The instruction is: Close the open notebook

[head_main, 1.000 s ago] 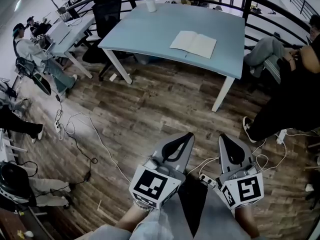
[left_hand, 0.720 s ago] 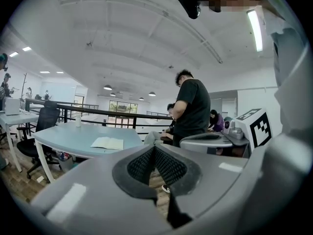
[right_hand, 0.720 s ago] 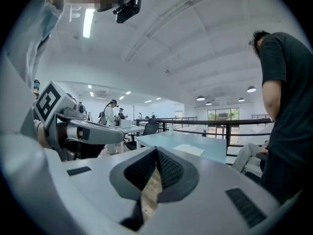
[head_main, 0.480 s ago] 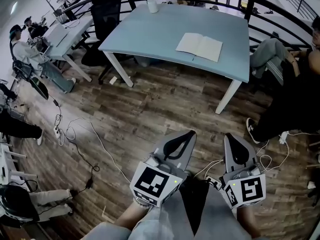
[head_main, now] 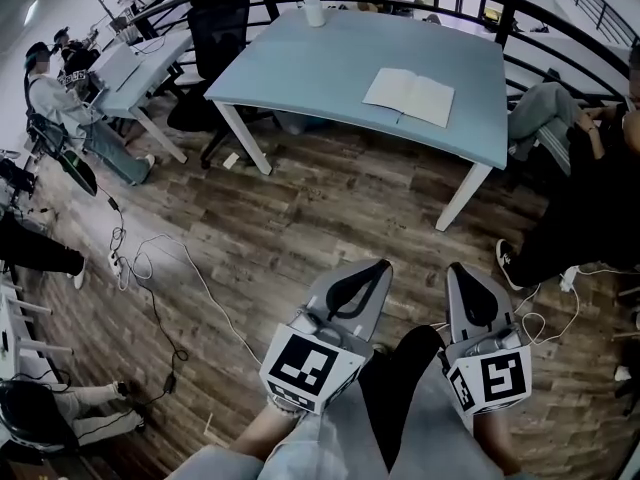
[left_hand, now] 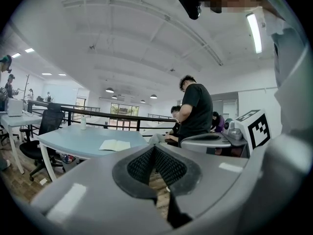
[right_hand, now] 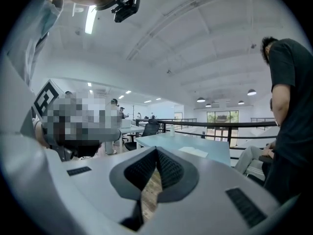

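Note:
An open notebook (head_main: 409, 97) with pale pages lies flat on the light blue table (head_main: 330, 68), toward its right front edge. It also shows far off in the left gripper view as the notebook (left_hand: 115, 145) and in the right gripper view as the notebook (right_hand: 194, 152). My left gripper (head_main: 378, 267) and right gripper (head_main: 452, 270) are held low in front of me over the wooden floor, well short of the table. Both are shut with nothing between the jaws, tips meeting in the left gripper (left_hand: 154, 149) and right gripper (right_hand: 156, 151) views.
A white bottle (head_main: 314, 10) stands at the table's far edge. A black office chair (head_main: 215, 28) is at its left. A seated person (head_main: 585, 168) is at the right. Cables (head_main: 170, 268) and a power strip trail over the floor. More desks and people are at far left.
The table and notebook have shifted slightly down and right in the head view as I walk toward them. Both grippers keep their shut pose in front of me.

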Motion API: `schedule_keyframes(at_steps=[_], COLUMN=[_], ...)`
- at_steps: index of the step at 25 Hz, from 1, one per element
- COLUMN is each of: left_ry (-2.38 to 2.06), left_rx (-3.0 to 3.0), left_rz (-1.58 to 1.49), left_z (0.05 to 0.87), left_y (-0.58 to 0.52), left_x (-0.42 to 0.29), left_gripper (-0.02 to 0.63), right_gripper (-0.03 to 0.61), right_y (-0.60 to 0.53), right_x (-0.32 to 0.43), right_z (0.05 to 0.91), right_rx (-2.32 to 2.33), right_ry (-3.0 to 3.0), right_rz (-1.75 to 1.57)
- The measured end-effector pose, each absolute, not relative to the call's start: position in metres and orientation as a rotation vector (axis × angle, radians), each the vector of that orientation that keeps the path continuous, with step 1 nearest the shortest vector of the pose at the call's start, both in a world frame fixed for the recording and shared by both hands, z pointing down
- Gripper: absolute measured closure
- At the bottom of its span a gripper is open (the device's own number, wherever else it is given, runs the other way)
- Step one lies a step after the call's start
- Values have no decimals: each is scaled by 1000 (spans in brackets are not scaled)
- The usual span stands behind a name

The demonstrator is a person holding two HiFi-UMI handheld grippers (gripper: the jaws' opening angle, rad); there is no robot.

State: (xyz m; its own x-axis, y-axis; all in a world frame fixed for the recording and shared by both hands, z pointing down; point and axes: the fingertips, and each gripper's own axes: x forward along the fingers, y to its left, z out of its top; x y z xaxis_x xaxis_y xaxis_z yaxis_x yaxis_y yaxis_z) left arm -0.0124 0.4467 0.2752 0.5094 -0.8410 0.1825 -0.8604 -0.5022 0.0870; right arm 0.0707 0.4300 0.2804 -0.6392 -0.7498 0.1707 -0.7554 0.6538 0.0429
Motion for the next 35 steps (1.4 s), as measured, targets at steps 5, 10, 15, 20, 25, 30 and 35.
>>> schedule_keyframes(at_steps=[5,10,15,20,25,30,35], left_ry=[-1504,-1512,-1523,-1537,-1551,-1595,-1647], left_rx=[2559,2555,2556,2558,2519,2498,2430], left_rz=[150,155,178,173,162,173,167], left_z=[275,274,275,276,278,271,280], left_y=[451,448,440,423,391,340,305], left_x=[-19,-22,-26,-31,-27,-26,-35], left_gripper=[612,612,612,612,612,611,612], right_gripper=[578,578,578,578,578,578,578], right_y=[431,428,419,402,367,312,271], right_x=[71,73,69,58,57,57,51], right_z=[278,283,285,284,284,280,286], right_rx=[1234,1246,1238,1197,1160,1090,1023], right_ry=[-2698,-2694,-2701,-2715,-2719,-2737,-2758], right_rz=[27,43,50,31,9,33,32])
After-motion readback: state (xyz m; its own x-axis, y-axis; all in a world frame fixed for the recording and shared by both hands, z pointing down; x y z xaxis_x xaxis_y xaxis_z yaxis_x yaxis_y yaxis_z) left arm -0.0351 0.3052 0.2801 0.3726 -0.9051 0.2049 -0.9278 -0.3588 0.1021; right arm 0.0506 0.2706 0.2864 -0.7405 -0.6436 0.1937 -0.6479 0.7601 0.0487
